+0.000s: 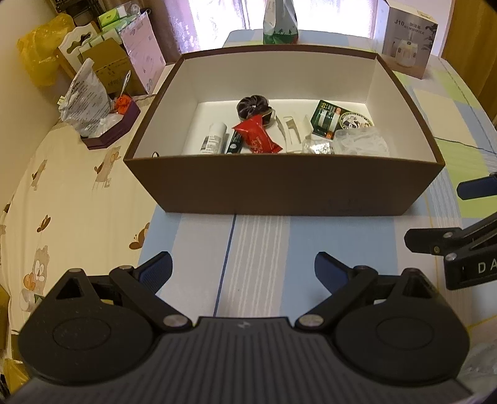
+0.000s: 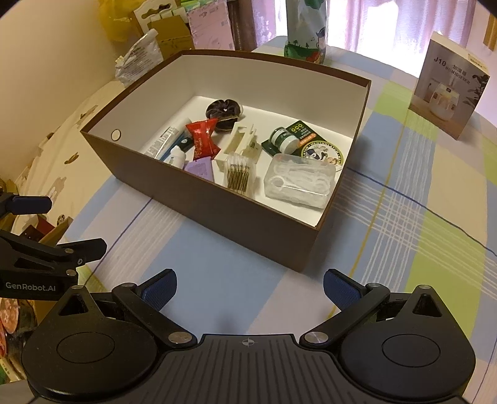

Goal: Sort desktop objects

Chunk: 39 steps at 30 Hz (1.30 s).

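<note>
A brown box [image 1: 279, 186] with white inside stands on the striped tablecloth; it also shows in the right wrist view [image 2: 217, 205]. Inside lie several small items: a red snack packet [image 1: 257, 136] [image 2: 203, 136], a dark scrunchie [image 1: 252, 104] [image 2: 224, 107], a white tube [image 1: 213, 137], a clear floss-pick case [image 2: 299, 180], a green jar [image 2: 284, 140] and a cotton-swab pack [image 2: 240, 172]. My left gripper [image 1: 243, 272] is open and empty, in front of the box. My right gripper [image 2: 250, 289] is open and empty, in front of the box's near corner.
A humidifier carton [image 1: 407, 43] [image 2: 450, 93] stands back right. A green-and-white bag [image 1: 279, 23] [image 2: 306, 31] stands behind the box. Cardboard boxes and bags [image 1: 102, 71] crowd the left. The other gripper shows at the frame edges [image 1: 450, 248] [image 2: 46, 258].
</note>
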Each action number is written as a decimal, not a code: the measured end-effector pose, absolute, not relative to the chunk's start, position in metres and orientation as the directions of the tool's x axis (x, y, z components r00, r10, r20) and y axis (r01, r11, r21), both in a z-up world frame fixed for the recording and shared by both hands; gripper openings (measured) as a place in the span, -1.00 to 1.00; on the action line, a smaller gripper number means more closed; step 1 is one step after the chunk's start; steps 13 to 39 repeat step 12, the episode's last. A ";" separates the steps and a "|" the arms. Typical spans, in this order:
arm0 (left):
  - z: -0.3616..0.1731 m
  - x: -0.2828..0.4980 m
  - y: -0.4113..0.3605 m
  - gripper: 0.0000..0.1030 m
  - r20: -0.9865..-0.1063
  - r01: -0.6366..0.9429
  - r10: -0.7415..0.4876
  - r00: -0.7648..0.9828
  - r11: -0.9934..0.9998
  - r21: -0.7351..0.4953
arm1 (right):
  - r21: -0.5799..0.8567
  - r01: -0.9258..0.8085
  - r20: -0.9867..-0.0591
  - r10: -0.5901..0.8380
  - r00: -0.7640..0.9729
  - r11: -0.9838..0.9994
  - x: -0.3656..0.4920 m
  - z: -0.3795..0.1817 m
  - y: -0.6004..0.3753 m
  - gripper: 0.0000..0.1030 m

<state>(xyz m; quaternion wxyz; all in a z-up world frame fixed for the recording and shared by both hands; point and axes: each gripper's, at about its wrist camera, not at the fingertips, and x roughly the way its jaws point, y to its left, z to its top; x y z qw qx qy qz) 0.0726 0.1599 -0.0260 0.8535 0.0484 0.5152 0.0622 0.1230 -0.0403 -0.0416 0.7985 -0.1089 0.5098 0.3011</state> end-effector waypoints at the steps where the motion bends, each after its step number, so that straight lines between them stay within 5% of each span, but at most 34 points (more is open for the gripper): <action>1: -0.026 0.072 0.160 0.88 -0.873 -0.060 0.160 0.460 0.987 0.149 | 0.133 -0.595 -0.880 0.371 0.298 0.793 0.123 -0.042 -0.040 1.00; 39: -0.027 0.066 0.160 0.88 -0.866 -0.108 0.191 0.461 0.981 0.159 | 0.130 -0.623 -0.881 0.378 0.284 0.772 0.120 -0.045 -0.039 1.00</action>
